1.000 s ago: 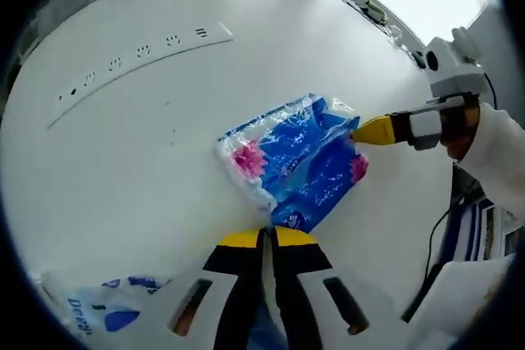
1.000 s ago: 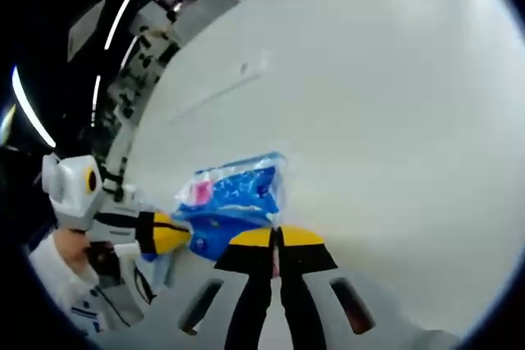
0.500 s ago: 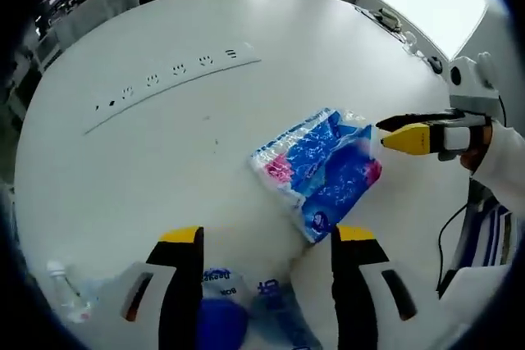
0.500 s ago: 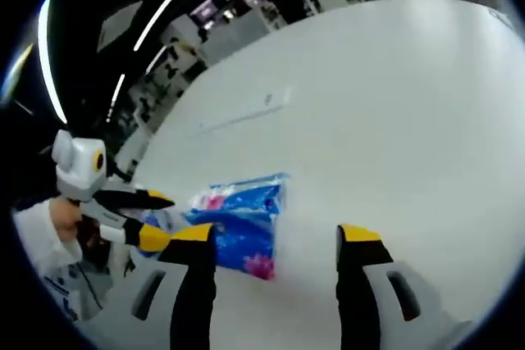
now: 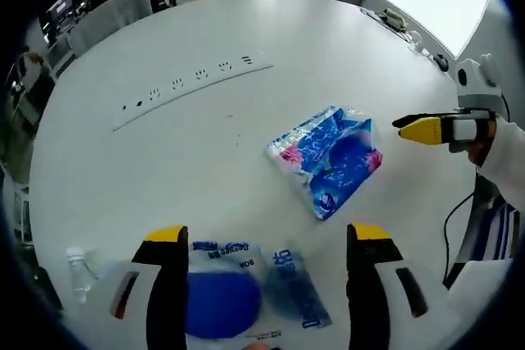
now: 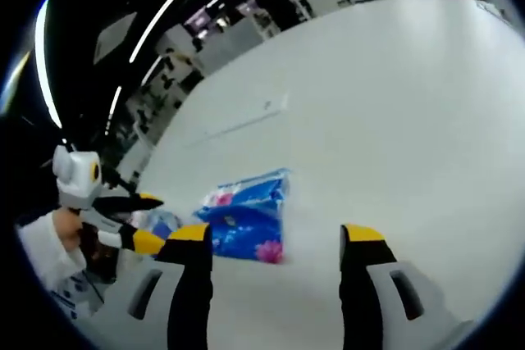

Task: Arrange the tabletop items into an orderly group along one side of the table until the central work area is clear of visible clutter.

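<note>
Blue and pink plastic gleams on the tissue pack [image 5: 326, 156], lying flat and free on the white table [image 5: 164, 161], at about two o'clock from the left gripper [image 5: 264, 239] in the left gripper view. That gripper's jaws stand wide apart with nothing between them, hanging over a blue-printed bag [image 5: 246, 288] that sits near the table's edge, with a clear bottle [image 5: 78, 261] just beside it at nine o'clock. The pack looks set close to those things to form the group along this side. The right gripper [image 6: 275, 239] is spread wide and empty too, the pack at eleven o'clock of its jaws in its own view. The power strip [image 5: 193, 88] lies well apart toward twelve o'clock, fixed-looking. My guess: the pack may need one more nudge toward the bag to tidy the row.
</note>
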Available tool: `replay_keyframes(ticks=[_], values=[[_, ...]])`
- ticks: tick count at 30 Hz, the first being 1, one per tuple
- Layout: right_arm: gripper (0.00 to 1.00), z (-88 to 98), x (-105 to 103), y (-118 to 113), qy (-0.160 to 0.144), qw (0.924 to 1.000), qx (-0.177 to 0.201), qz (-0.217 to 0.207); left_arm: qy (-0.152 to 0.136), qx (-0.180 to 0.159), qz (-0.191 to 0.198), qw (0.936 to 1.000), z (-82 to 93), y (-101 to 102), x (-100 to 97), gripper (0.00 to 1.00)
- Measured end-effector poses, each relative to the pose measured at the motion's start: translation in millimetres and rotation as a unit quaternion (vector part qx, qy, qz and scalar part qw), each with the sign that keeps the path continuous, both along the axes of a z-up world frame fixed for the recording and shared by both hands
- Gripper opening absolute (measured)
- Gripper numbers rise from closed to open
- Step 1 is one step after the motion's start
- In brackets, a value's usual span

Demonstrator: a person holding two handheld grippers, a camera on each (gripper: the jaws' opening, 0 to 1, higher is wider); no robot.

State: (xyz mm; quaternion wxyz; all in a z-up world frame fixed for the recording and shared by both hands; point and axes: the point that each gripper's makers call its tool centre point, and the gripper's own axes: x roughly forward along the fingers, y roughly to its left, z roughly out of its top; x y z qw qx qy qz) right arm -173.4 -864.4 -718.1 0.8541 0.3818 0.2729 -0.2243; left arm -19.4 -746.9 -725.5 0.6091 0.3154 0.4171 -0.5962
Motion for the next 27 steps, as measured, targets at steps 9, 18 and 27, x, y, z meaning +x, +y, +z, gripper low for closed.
replay_keyframes(ticks=[9, 18, 27], values=[[0.58, 7.3, -2.5, 19.4, -0.027, 0.9995, 0.015, 0.005, 0.018, -0.027, 0.001, 0.9995, -0.5, 16.8, -1.4, 0.78], [0.57, 18.6, -20.8, 57.8, -0.050, 0.9973, 0.011, 0.052, 0.018, -0.087, 0.039, 0.9953, 16.1, 65.6, 11.7, 0.76], [0.58, 39.2, -52.2, 77.3, -0.065, 0.9966, -0.016, 0.048, -0.023, -0.101, 0.058, 0.9930, 43.4, 131.0, 43.4, 0.77]])
